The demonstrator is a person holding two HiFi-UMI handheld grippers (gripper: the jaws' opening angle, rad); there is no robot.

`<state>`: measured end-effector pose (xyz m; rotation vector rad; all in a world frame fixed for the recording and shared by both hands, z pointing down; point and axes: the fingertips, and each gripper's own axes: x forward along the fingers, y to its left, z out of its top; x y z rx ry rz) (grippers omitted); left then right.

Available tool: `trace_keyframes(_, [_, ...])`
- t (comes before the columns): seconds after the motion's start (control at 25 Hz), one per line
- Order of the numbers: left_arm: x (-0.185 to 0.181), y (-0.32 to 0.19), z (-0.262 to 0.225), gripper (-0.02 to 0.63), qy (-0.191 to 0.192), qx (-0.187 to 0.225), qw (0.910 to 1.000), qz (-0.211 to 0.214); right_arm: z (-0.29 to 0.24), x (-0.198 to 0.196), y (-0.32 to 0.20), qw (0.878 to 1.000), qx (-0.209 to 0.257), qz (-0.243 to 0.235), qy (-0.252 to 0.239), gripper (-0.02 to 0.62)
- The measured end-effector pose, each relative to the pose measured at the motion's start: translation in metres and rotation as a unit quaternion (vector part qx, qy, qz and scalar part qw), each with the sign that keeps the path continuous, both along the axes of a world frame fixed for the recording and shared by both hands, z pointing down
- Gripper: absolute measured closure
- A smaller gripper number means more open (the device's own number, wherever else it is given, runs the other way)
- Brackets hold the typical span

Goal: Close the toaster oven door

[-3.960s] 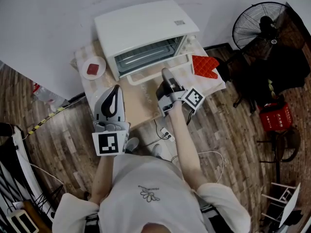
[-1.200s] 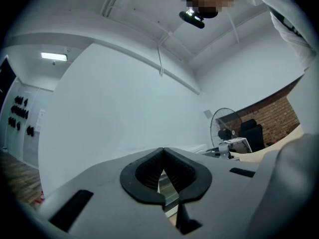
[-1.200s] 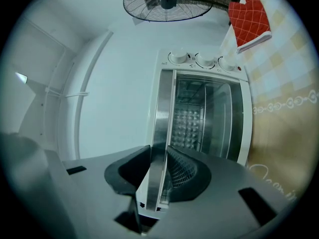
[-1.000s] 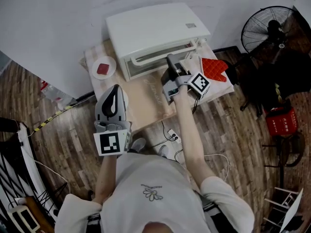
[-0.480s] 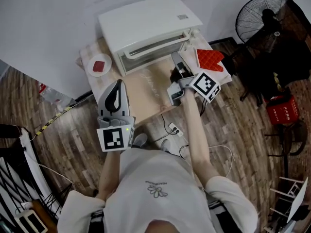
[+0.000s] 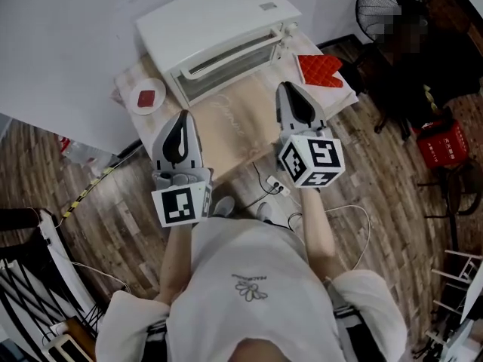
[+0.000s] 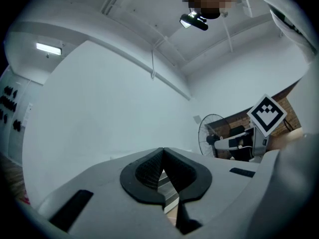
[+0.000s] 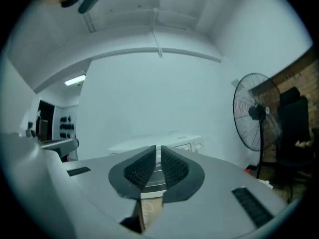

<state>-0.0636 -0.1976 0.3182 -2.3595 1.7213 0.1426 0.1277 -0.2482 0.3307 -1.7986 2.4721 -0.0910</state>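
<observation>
Toaster oven at far side of table, door closed. Left gripper and right gripper above near edge, clear of oven, jaws together, holding nothing.

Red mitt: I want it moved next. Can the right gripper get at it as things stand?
Probably yes: the right gripper hovers close beside the red mitt, which lies uncovered, with nothing between them.

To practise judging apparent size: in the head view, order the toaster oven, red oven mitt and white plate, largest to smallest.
1. Toaster oven, clearly largest.
2. Red oven mitt and white plate: too alike to rank.
</observation>
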Motion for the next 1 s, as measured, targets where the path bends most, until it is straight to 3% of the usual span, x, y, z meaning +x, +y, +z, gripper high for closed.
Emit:
trace_keyframes(0.16, [0.005, -0.001, -0.002, 0.589, 0.007, 0.001, 1.0, 0.005, 0.002, 0.002, 0.021, 0.997, 0.026, 0.032, 0.07, 0.571])
trace_keyframes(0.32, [0.008, 0.0, 0.0, 0.589, -0.001, 0.001, 0.9999, 0.011, 0.014, 0.007, 0.032, 0.992, 0.025, 0.064, 0.102, 0.578])
trace_keyframes(0.64, [0.01, 0.0, 0.0, 0.59, -0.002, 0.001, 0.9999, 0.016, 0.037, 0.011, 0.043, 0.991, -0.003, 0.082, 0.105, 0.584])
trace_keyframes(1.0, [0.01, 0.0, -0.001, 0.589, -0.002, 0.004, 0.9999, 0.015, 0.031, 0.006, 0.045, 0.991, 0.009, 0.079, 0.111, 0.584])
